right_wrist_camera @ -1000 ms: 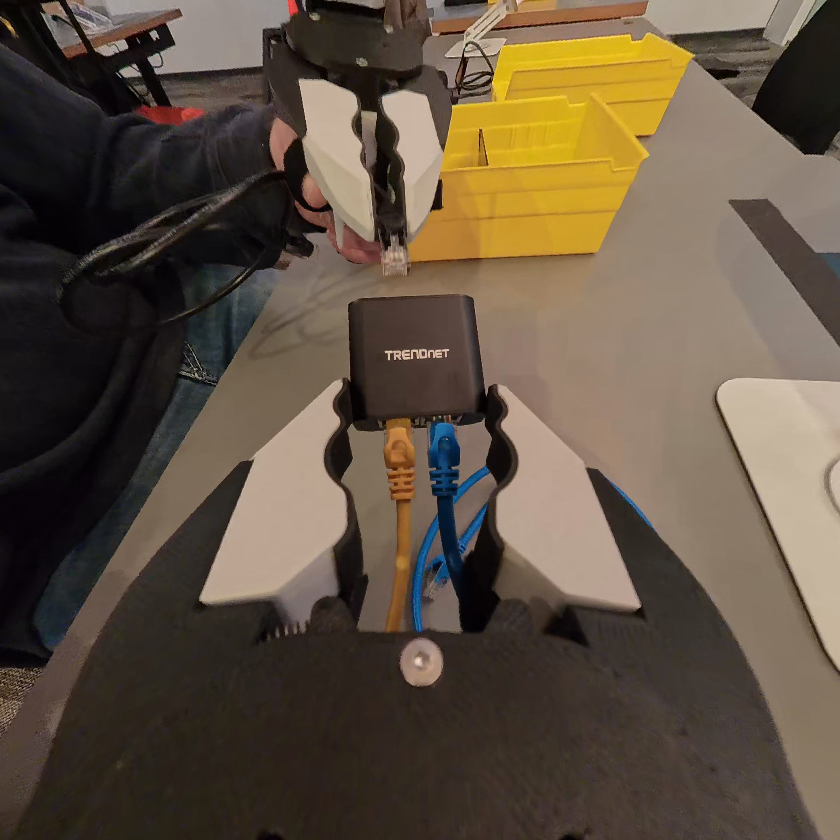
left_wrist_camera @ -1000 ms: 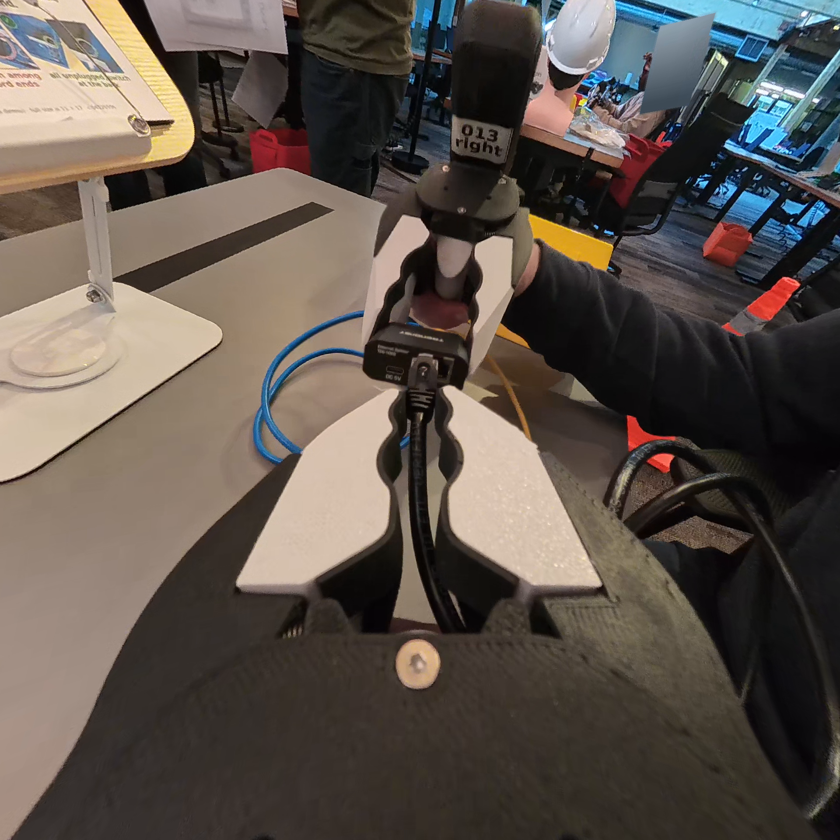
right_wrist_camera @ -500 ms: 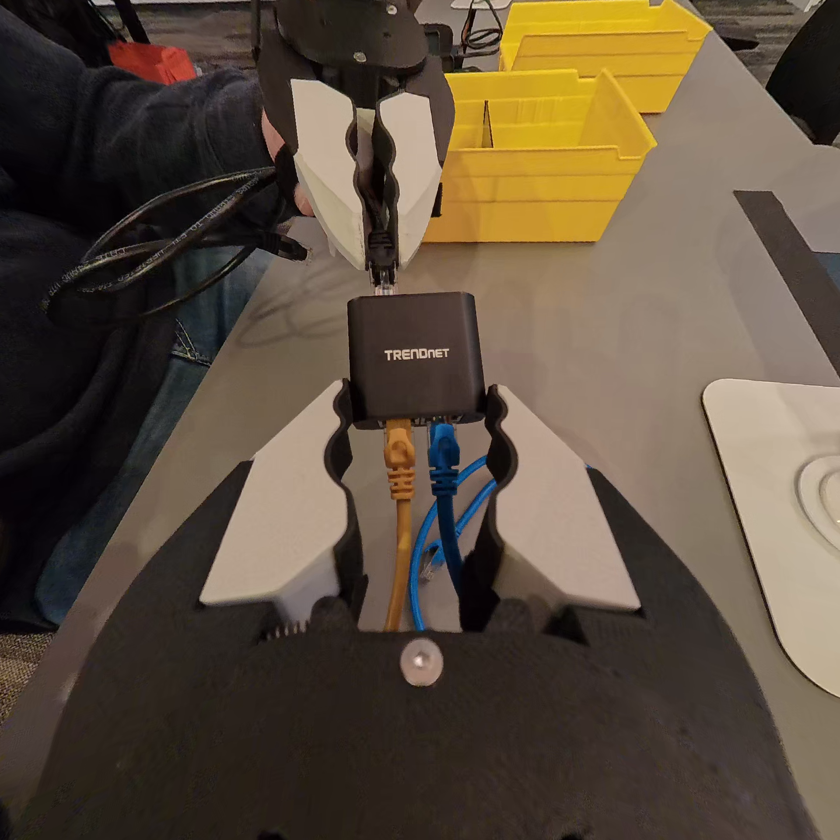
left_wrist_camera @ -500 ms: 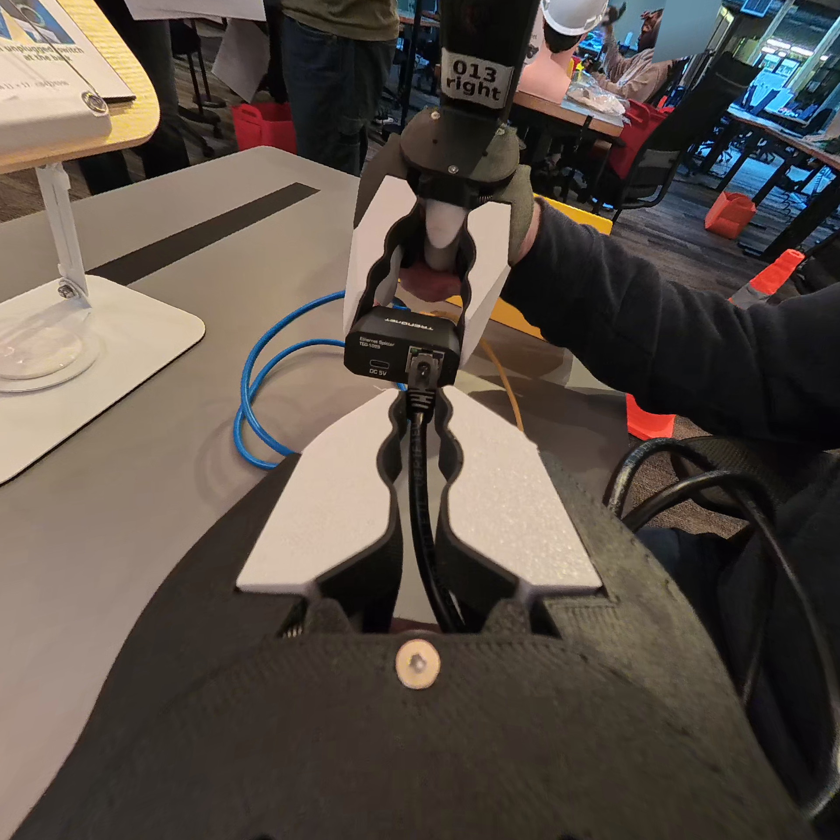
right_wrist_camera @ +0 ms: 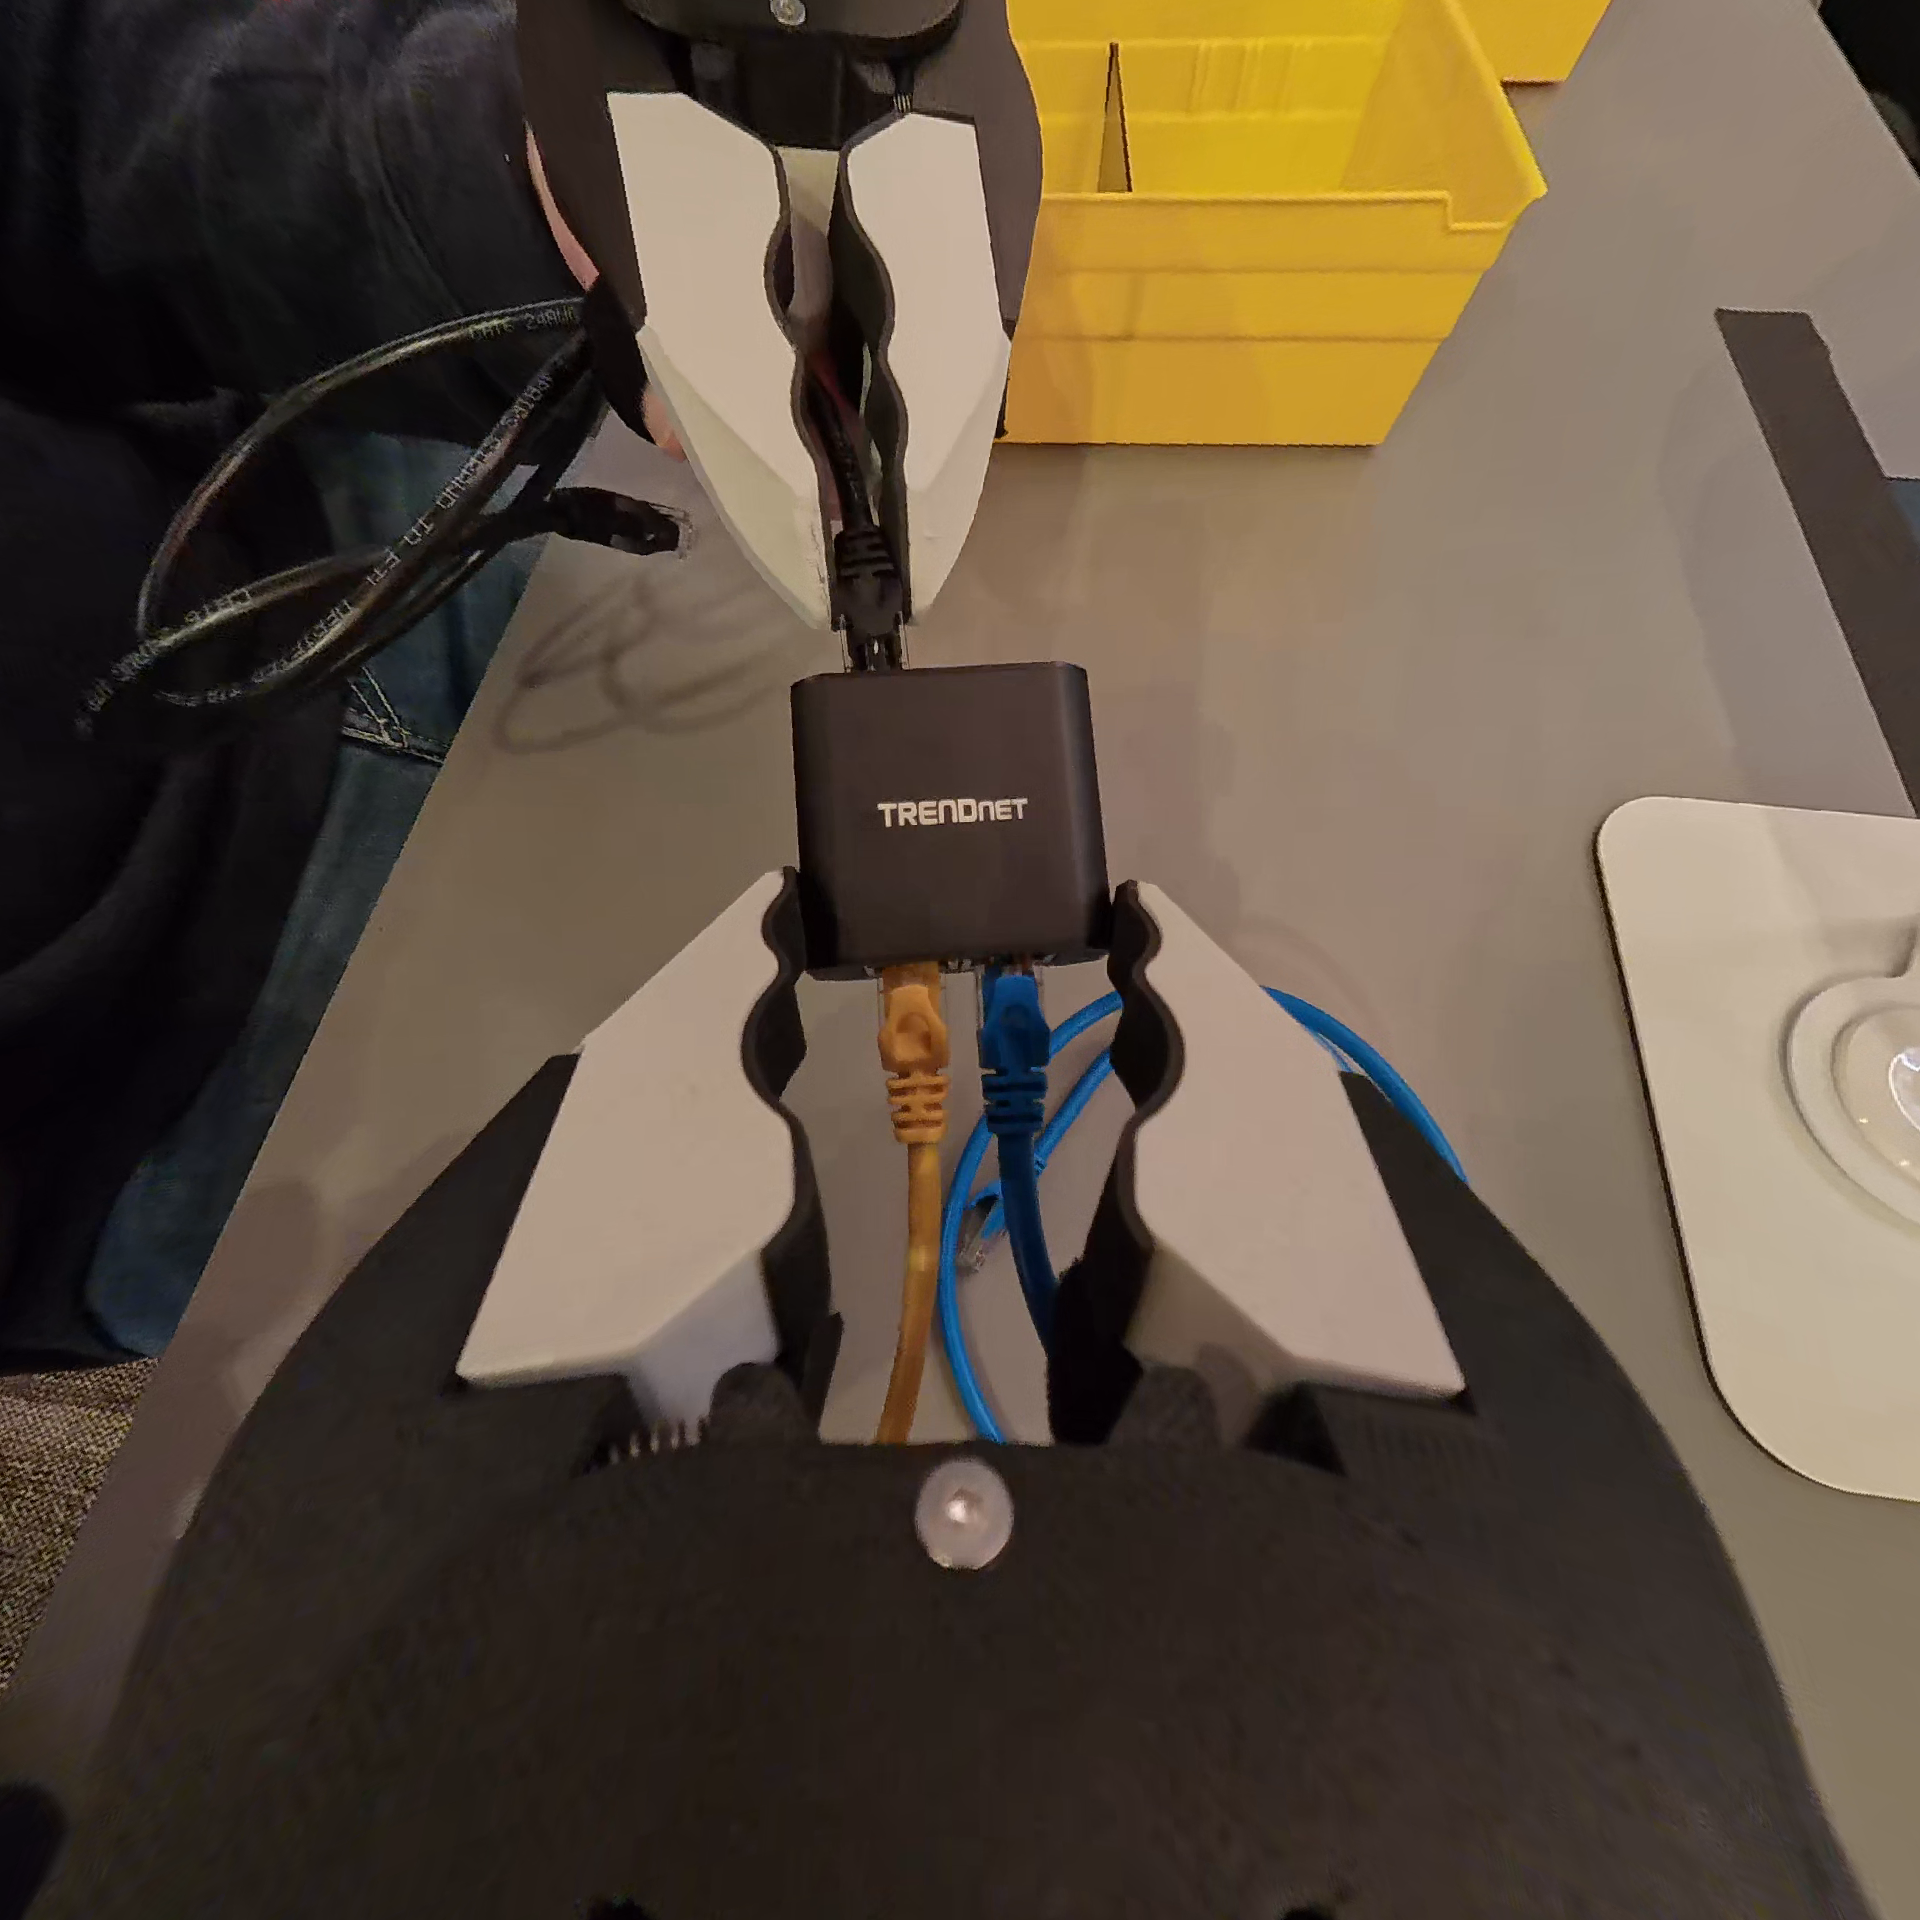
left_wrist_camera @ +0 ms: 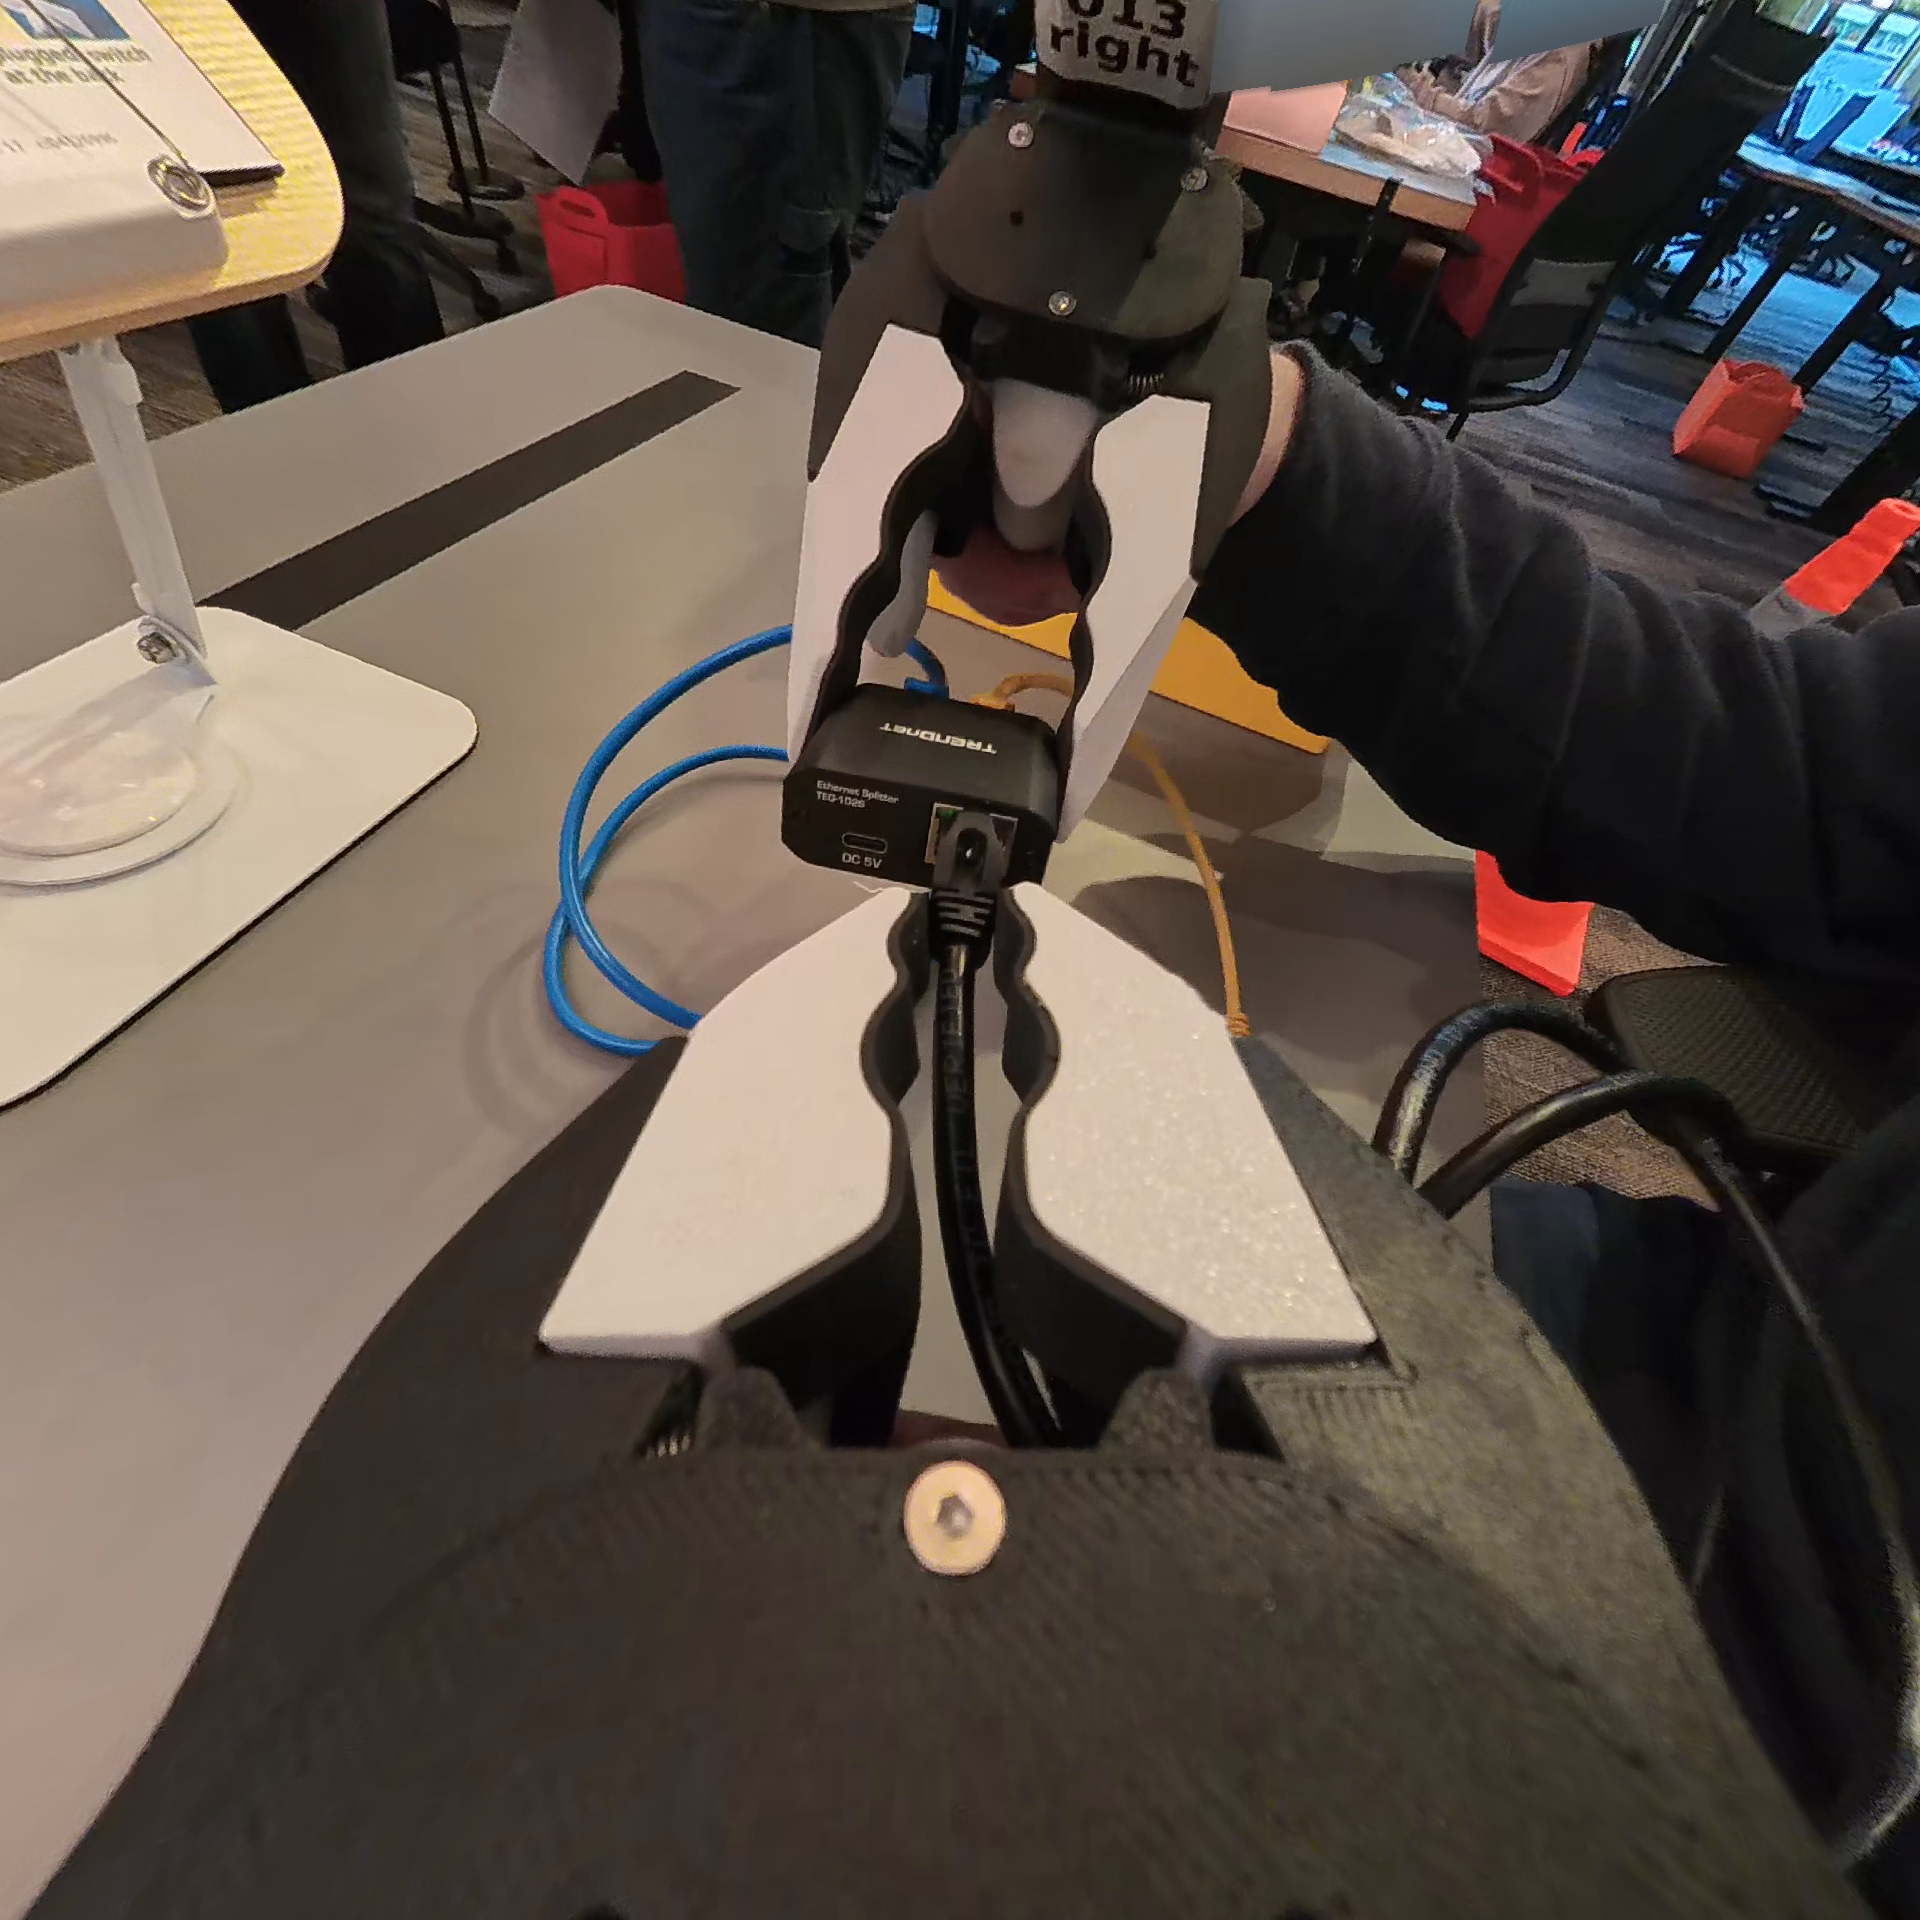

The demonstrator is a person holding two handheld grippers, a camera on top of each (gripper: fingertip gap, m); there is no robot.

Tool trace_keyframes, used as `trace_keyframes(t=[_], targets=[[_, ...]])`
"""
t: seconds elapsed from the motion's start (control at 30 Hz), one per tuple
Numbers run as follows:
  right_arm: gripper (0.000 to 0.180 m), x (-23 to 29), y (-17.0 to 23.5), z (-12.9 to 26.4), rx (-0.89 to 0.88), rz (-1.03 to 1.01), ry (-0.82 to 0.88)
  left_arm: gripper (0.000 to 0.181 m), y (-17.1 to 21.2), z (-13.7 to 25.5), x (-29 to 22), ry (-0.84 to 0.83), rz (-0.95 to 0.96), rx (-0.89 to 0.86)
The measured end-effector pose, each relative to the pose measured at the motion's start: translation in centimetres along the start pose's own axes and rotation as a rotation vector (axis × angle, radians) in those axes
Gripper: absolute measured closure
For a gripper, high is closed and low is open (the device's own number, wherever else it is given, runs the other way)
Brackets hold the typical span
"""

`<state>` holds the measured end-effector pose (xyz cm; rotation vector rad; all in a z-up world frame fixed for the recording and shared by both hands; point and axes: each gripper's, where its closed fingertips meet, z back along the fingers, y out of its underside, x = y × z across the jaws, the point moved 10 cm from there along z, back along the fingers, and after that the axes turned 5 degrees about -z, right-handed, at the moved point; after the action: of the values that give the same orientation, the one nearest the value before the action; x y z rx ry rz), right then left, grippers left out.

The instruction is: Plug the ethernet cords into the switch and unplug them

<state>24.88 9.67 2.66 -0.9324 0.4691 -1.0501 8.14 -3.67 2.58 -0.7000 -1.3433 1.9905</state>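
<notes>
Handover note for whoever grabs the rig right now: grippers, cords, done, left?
Left gripper: shut on the black cord, plug at the switch port, seating unclear.
Right gripper: shut on the switch, held just above the table.
Done: orange cord and blue cord are plugged into the opposite side.
Left: confirm the black plug is seated, then unplug all three.

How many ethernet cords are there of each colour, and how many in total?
Black cord, in the left gripper, plug at the switch: 1
Orange cord, plugged into the switch: 1
Blue cord, plugged into the switch: 1
Total: 3 cords
The right gripper grips the switch by its sides.
</notes>
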Motion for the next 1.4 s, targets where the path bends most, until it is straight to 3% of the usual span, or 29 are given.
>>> trace_keyframes(t=[1.2, 1.4], targets=[[0.121, 0.9, -0.4, 0.3, -0.04, 0.048, 0.048, 0.169, -0.2, 0.0, -0.8, -0.038, -0.057, -0.037], [0.121, 1.0, 0.4, 0.3, 0.024, 0.056, 0.165, 0.165, -0.1, -1.2, -0.9, -0.186, -0.141, 0.043]])
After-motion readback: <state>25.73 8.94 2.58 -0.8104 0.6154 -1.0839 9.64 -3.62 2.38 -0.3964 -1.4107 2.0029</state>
